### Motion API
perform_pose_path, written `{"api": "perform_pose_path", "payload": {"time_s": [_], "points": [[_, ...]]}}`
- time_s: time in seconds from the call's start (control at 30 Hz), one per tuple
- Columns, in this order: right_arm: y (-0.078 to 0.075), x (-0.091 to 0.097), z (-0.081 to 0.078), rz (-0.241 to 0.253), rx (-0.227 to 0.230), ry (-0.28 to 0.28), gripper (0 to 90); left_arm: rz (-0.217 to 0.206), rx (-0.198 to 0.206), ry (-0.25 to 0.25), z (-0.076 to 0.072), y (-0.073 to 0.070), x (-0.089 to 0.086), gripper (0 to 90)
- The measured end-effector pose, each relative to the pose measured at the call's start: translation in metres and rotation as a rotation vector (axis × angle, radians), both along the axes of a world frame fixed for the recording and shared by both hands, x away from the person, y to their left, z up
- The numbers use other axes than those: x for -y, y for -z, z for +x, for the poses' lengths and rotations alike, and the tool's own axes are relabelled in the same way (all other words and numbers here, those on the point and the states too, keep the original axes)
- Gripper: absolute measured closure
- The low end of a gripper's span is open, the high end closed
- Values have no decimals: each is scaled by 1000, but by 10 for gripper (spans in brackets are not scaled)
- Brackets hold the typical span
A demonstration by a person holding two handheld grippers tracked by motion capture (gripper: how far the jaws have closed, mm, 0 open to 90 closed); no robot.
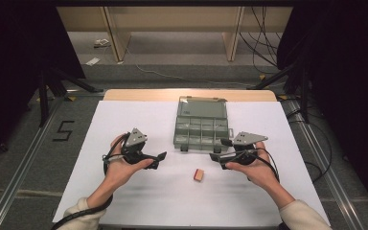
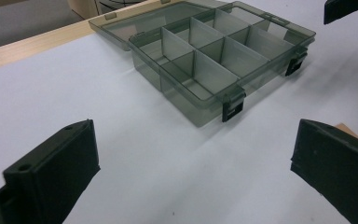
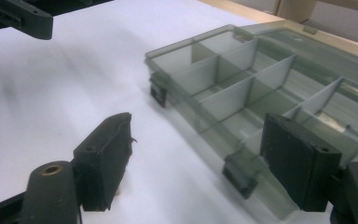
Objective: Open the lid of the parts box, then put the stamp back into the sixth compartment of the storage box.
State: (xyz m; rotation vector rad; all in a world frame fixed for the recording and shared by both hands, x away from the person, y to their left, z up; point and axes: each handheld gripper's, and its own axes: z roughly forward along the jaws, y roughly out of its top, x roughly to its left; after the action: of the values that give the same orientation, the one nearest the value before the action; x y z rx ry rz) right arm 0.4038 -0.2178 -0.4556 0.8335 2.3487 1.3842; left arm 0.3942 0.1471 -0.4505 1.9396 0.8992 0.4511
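Both grippers, left (image 1: 162, 155) & right (image 1: 214, 156), hovered jaws wide w/ nothing held, prob. pre-grasp; next likely the block (image 1: 199, 175) into the organizer box (image 1: 201, 127).

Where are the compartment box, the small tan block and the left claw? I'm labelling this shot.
compartment box (image 1: 201, 130): high view, on its divided tray.
small tan block (image 1: 199, 175): high view, on its top face.
left claw (image 1: 159, 160): high view, midway between its tips.
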Motion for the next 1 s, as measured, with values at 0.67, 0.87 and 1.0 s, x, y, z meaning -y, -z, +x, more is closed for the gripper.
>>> {"api": "perform_pose_path", "payload": {"time_s": [0.67, 0.87, 1.0], "points": [[5, -13, -26, -16, -20, -89, 260, -7, -11, -18, -27, 8, -22, 0], [4, -13, -26, -11, -14, -88, 260, -14, -9, -26, -25, 7, -24, 0], [5, -16, -27, -8, -14, -97, 260, -15, -10, -26, -25, 8, -24, 0]]}}
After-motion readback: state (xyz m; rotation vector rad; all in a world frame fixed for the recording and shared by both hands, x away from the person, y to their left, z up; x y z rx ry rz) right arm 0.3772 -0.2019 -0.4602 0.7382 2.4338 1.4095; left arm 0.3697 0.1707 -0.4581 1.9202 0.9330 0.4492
